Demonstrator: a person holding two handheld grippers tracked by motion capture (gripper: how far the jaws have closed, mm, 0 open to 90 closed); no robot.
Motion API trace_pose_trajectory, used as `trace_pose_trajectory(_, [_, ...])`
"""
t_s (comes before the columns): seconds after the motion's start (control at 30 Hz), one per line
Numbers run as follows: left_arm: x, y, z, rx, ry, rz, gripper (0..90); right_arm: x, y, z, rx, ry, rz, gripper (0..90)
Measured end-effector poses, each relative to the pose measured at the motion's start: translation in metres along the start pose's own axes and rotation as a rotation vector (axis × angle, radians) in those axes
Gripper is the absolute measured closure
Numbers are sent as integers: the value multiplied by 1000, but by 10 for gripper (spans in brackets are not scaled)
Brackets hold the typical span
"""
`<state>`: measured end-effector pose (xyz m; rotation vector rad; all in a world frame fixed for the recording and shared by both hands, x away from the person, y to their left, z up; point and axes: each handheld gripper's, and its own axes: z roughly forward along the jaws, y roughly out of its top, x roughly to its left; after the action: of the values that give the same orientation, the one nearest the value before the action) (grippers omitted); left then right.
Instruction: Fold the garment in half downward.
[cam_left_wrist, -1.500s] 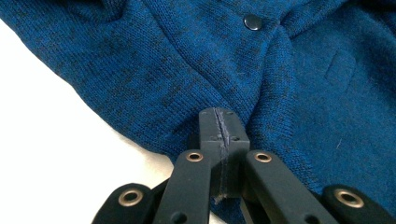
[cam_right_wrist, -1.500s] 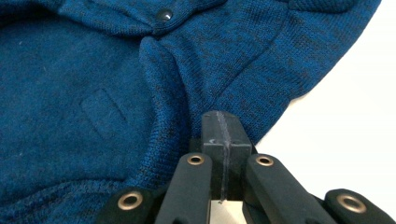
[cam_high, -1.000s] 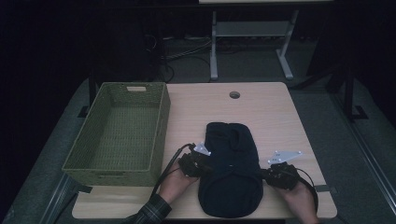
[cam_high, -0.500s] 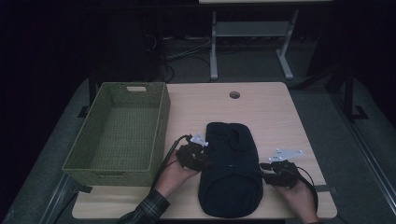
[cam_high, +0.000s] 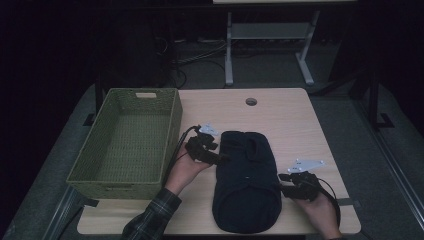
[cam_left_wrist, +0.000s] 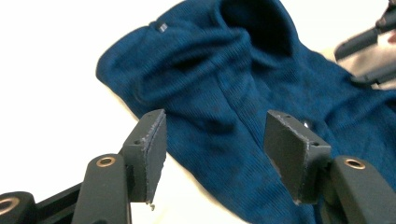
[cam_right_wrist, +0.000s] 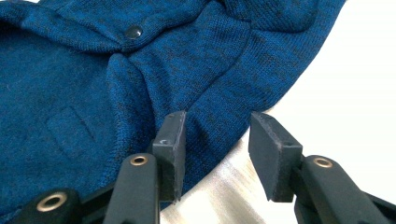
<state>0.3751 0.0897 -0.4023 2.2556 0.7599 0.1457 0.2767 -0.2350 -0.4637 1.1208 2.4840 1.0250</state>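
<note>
A dark blue knitted garment (cam_high: 245, 185) lies folded lengthwise on the wooden table (cam_high: 295, 120). My left gripper (cam_high: 225, 157) is at the garment's left edge, a little above it. In the left gripper view it (cam_left_wrist: 215, 126) is open with the knit (cam_left_wrist: 224, 70) beyond the pads, and its jaws have just been opening with nothing between them. My right gripper (cam_high: 283, 186) sits at the garment's right edge. In the right gripper view it (cam_right_wrist: 217, 121) has also just been opening, and the hem (cam_right_wrist: 93, 70) lies under its left pad (cam_right_wrist: 173, 140), untouched. A snap button (cam_right_wrist: 134, 31) shows.
A green woven basket (cam_high: 172, 135) stands left of the garment, close to my left hand. A cable hole (cam_high: 251, 101) is in the table's far middle. Bare table lies beyond and right of the garment. The other gripper (cam_left_wrist: 369, 42) shows at top right of the left gripper view.
Both grippers have opened and let go of the garment's edges. My left hand has moved farther up the garment's left side and lifted a little. The right hand has stayed put.
</note>
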Motion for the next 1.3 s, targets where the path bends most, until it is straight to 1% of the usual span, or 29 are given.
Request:
trace_pose_trajectory(0.1, [5, 5, 2, -5, 13, -4, 383, 0, 0, 0, -2, -1, -8, 560])
trace_pose_trajectory(0.2, [10, 10, 6, -10, 22, -11, 381, 0, 0, 0, -1, 0, -4, 558])
trace_pose_trajectory(0.27, [15, 14, 8, -12, 40, -14, 381, 0, 0, 0, -1, 1, -4, 558])
trace_pose_trajectory(0.4, [27, 23, 9, -24, 67, -35, 385, 0, 0, 0, -3, 3, -4, 557])
trace_pose_trajectory(0.43, [30, 25, 10, -24, 77, -33, 386, 0, 0, 0, -4, 3, -5, 556])
trace_pose_trajectory(0.5, [36, 29, 12, -38, 88, -43, 389, 0, 0, 0, -4, 3, -6, 555])
trace_pose_trajectory(0.53, [39, 32, 12, -35, 94, -47, 391, 0, 0, 0, -3, 4, -4, 554])
trace_pose_trajectory(0.67, [50, 41, 21, -35, 114, -55, 397, -1, 1, 0, -8, 7, -1, 551])
trace_pose_trajectory(0.73, [55, 44, 27, -34, 124, -66, 399, -2, 3, 0, -11, 9, 2, 551])
trace_pose_trajectory(0.83, [62, 45, 37, -15, 132, -82, 405, -6, 8, 1, -22, 9, -11, 546])
trace_pose_trajectory(0.87, [64, 44, 41, -6, 135, -85, 406, -6, 11, 0, -28, 11, -5, 546])
trace_pose_trajectory(0.93, [67, 43, 47, 1, 135, -99, 406, -10, 17, 0, -40, 12, -9, 546])
trace_pose_trajectory(0.97, [68, 43, 49, 9, 136, -98, 406, -12, 20, -1, -41, 12, -9, 546])
trace_pose_trajectory(1.03, [70, 41, 54, 19, 128, -108, 406, -16, 28, 1, -41, 6, -19, 546])
trace_pose_trajectory(1.1, [72, 39, 59, 37, 129, -108, 405, -22, 35, 3, -35, 4, -17, 546])
trace_pose_trajectory(1.17, [75, 36, 63, 42, 126, -118, 405, -28, 42, 6, -42, -5, -23, 546])
trace_pose_trajectory(1.23, [76, 35, 67, 55, 125, -118, 405, -34, 49, 9, -43, 4, -5, 550])
trace_pose_trajectory(1.3, [78, 33, 69, 71, 122, -119, 405, -41, 54, 12, -58, 5, -6, 560])
